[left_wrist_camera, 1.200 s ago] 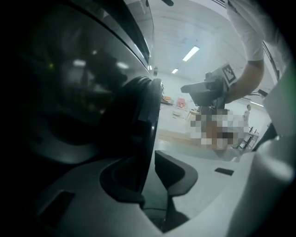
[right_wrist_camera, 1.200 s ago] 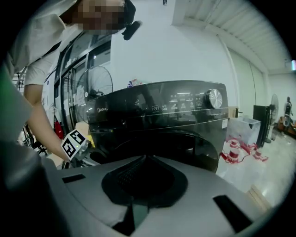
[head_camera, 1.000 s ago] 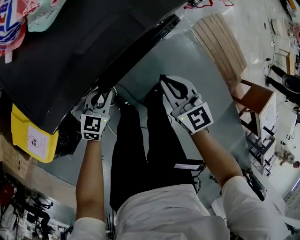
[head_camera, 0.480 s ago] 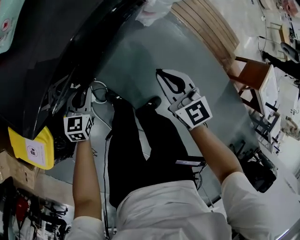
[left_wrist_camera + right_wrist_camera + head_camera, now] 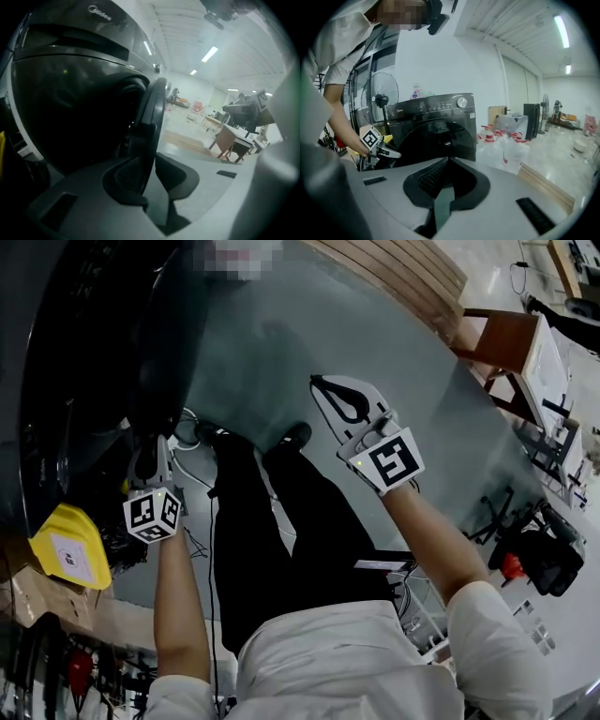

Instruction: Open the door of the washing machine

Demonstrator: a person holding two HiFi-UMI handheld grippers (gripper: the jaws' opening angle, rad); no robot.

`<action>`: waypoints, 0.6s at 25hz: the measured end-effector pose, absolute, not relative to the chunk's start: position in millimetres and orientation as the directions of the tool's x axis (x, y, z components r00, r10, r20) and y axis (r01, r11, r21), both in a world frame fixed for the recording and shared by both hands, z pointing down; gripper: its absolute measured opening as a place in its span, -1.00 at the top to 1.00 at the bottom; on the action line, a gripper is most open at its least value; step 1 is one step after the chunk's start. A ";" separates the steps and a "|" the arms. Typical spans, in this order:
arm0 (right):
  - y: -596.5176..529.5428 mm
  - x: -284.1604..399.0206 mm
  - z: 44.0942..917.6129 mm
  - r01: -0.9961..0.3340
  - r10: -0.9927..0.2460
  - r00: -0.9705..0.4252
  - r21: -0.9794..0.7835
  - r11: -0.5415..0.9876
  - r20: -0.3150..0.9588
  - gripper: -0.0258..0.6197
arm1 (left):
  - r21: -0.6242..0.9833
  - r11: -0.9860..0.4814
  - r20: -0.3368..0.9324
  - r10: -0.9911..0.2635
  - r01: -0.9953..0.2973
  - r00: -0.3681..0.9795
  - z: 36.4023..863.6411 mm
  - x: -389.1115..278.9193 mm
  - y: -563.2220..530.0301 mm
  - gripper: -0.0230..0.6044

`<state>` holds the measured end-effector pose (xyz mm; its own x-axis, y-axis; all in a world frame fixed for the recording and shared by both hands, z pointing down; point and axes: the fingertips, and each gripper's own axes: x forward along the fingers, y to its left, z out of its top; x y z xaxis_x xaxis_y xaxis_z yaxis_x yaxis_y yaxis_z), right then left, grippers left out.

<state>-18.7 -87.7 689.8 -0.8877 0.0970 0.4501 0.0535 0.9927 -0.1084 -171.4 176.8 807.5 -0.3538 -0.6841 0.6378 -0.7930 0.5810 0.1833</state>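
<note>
Now, closest to the head camera, the white shirt (image 5: 347, 662) and dark trouser legs (image 5: 281, 521) fill the lower middle of the frame, with a bare forearm running up each side. At centre left, the left gripper (image 5: 150, 448) has its jaws clamped on the rim of the door (image 5: 172, 357). The left gripper view backs that up. The door stands edge-on between the two pads, swung away from the dark drum opening on the left of that frame. Across at centre right, the right gripper (image 5: 323, 386) hangs over the grey floor (image 5: 281, 343), well apart from the machine. Its jaws are pressed together with nothing in them. The washing machine (image 5: 56, 381) is the black mass down the left edge, and a yellow object (image 5: 66, 545) sits just beside it at lower left. Farther off, there are wooden planks (image 5: 403, 263) at top centre and a brown desk (image 5: 497, 338) at upper right.
</note>
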 end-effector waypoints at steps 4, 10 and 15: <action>-113.8 18.2 682.9 0.005 0.043 -0.915 -0.096 0.995 0.402 0.83 | 0.204 0.540 0.643 -0.703 -0.817 -0.304 808.6 -106.8 134.1 0.67; -150.1 104.4 683.2 -0.135 -0.081 -0.909 -0.105 0.985 0.410 0.82 | 0.313 0.501 0.652 -0.731 -0.807 -0.201 810.2 -24.7 47.8 0.62; -176.6 172.2 688.3 -0.288 -0.217 -0.879 -0.112 0.951 0.424 0.82 | 0.410 0.440 0.616 -0.780 -0.799 -0.114 809.3 13.8 -44.0 0.60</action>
